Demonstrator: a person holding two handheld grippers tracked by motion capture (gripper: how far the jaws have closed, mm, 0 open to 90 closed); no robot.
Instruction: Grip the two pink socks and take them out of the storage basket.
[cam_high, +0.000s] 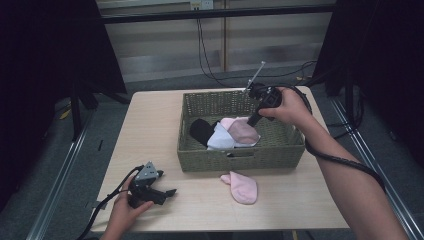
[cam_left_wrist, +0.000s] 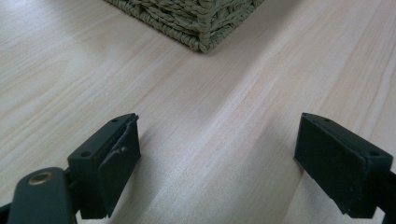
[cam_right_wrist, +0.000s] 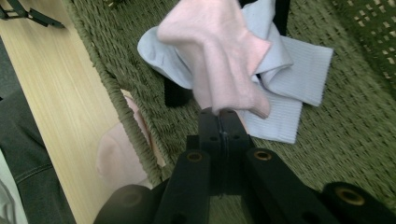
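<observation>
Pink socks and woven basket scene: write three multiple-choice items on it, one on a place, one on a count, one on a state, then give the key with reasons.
1. Where does the loose pale pink sock lie?
A. on the light wooden table in front of the green woven basket
B. inside the basket
C. on the floor

2. How many pink socks are in sight?
A. one
B. two
C. four

3. How does the right gripper stand?
A. wide open above the basket
B. lying on the table
C. shut on the pink sock over the basket

Key: 1 A, the high view shows it flat on the wood beside the basket's near wall. 2 B, one lies on the table and one hangs from the jaws. 3 C, the right gripper view shows the jaws pressed together on the sock's edge.
</observation>
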